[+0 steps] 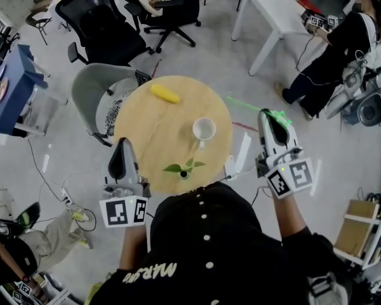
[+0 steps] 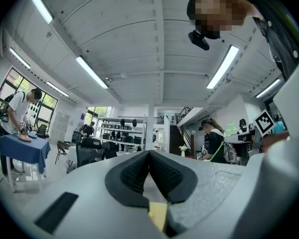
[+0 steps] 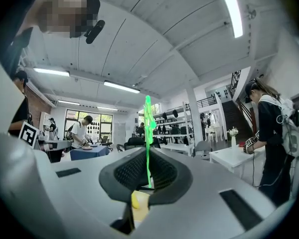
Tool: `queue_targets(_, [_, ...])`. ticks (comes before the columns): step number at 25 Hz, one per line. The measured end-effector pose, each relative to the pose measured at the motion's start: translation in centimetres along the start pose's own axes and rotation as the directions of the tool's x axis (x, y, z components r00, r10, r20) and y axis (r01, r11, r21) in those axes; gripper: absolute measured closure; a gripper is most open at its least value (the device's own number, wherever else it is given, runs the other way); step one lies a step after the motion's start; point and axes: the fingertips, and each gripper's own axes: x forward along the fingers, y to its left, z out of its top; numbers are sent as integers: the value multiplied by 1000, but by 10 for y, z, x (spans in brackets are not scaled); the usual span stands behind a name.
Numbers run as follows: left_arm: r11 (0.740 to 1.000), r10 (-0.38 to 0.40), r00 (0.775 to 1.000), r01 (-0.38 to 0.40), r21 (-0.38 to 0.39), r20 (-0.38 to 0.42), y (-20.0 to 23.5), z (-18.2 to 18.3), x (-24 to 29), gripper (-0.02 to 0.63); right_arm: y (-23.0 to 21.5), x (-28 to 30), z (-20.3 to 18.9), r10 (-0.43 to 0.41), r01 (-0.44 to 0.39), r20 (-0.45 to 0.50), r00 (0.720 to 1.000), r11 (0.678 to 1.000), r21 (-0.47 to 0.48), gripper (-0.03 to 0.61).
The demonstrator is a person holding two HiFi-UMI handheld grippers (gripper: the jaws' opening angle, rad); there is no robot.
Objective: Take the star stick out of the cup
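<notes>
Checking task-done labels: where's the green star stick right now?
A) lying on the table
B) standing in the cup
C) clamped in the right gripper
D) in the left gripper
C: the right gripper has its jaws shut on the star stick, out past the table edge, and the cup holds no stick.

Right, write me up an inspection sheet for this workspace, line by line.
Surface: round wooden table.
Job's things: star stick is out of the white cup, held past the table's right edge; the cup is upright and looks empty.
Clutter: banana at the far side; small leafy plant at the near edge.
Grippers: left tool shut, empty; right tool shut on the star stick.
Cables: loose cable on the floor, left.
Surroundings: office chairs, white desk, person standing at right.
</notes>
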Motion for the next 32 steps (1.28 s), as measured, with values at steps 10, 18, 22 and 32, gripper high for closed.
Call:
queue_targets(10, [1000,2,1000,-2,14,6,0,7,3,611,-1,3,4,-5,6,14,1000,999,-36,563])
queue_targets(18, [1000,0,1000,0,15,10,-4,4,10,611,-5,7,2,-3,3,17,1000,999,-38,563])
queue_targets(22, [1000,-1,1000,1,16,18,-6,3,12,611,-6,7,1,-4,5,19,1000,999,-45,563])
queue_targets(32, [1000,1,1000,-1,3,7,-2,6,17,611,-8,14,3,-6,6,14,1000,999,-40,563])
